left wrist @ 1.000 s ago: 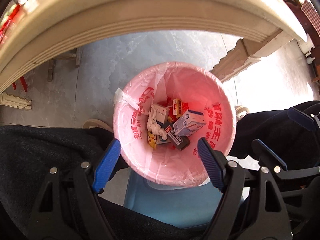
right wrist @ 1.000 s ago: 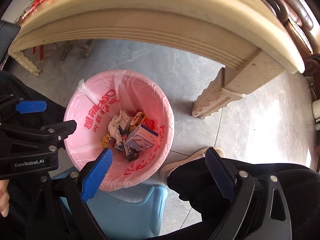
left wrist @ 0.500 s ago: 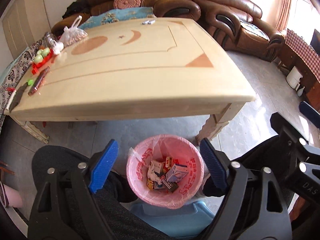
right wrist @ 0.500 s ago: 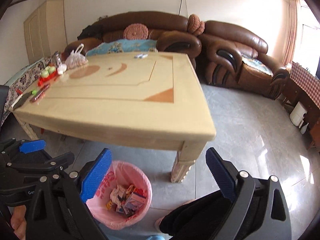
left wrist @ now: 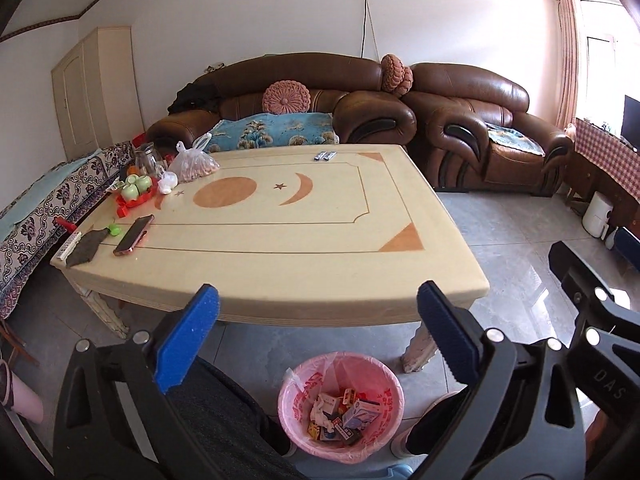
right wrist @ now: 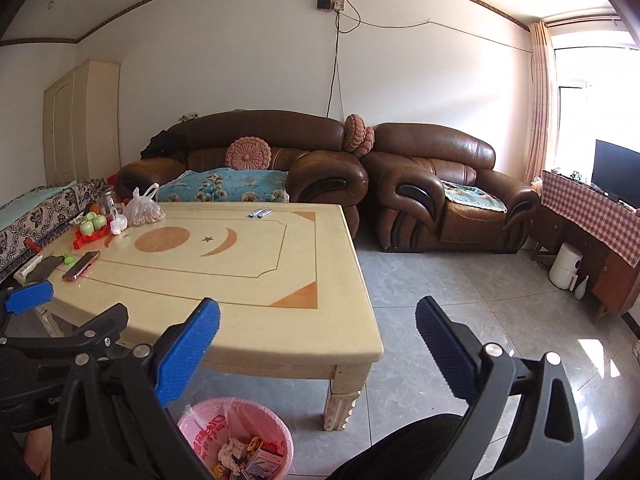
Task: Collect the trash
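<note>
Left tongs [left wrist: 316, 334] gaping wide, gripping nothing, hovering above the near edge of the bench [left wrist: 280, 240]. Right tongs [right wrist: 318, 346] likewise spread wide and carrying nothing, hanging over the bench's near right corner. Sitting on the floor below, just in front of the bench leg [left wrist: 418, 350]: a bin [left wrist: 340, 404] lined with a pink bag, holding cartons, wrappers and crumpled tissue [left wrist: 344, 416]. Same bin showing at the bottom of the right view [right wrist: 236, 440], between the left finger of the right tongs and dark trouser legs [right wrist: 400, 452]. Lying on the far edge of the bench: two small wrappers [left wrist: 325, 155], side by side. Crowding the left end: a phone [left wrist: 134, 235], green cups on a red tray [left wrist: 134, 190], a knotted plastic bag [left wrist: 194, 164]. Standing behind: brown leather sofas [left wrist: 472, 120].
</note>
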`<control>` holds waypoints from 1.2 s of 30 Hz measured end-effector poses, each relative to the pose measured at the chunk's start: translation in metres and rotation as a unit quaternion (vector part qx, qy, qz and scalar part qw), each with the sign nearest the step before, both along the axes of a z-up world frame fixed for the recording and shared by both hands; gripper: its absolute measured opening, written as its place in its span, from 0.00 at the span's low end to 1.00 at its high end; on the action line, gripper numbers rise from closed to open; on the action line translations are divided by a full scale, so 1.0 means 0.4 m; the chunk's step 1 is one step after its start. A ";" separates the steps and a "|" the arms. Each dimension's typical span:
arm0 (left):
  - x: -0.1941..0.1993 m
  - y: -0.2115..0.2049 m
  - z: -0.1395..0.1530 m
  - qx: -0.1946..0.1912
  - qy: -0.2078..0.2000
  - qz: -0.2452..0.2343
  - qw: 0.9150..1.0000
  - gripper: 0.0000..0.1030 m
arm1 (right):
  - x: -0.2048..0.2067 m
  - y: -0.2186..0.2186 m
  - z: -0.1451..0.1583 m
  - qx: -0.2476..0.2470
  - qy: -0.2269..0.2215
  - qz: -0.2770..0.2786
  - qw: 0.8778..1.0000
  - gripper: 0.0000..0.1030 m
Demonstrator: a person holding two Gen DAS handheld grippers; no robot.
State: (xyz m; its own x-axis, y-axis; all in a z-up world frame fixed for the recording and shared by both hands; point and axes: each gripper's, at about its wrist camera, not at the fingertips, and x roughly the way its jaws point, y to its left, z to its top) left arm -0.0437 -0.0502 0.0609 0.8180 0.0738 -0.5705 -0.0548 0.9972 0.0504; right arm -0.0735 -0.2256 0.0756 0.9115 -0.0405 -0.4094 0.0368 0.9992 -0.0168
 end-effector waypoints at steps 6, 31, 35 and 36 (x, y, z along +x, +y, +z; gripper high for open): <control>-0.028 -0.019 0.008 0.007 0.004 0.003 1.000 0.94 | -0.036 -0.016 0.021 0.006 -0.003 -0.013 1.000 0.93; -0.041 0.011 0.020 -0.016 0.006 0.017 1.000 0.94 | -0.036 0.008 0.007 0.000 0.014 -0.021 1.000 0.93; -0.041 0.014 0.020 -0.015 0.007 0.019 1.000 0.94 | -0.037 0.015 0.008 -0.002 0.013 -0.020 1.000 0.93; -0.041 0.016 0.021 -0.015 0.006 0.020 1.000 0.94 | -0.038 0.016 0.008 -0.002 0.013 -0.020 1.000 0.93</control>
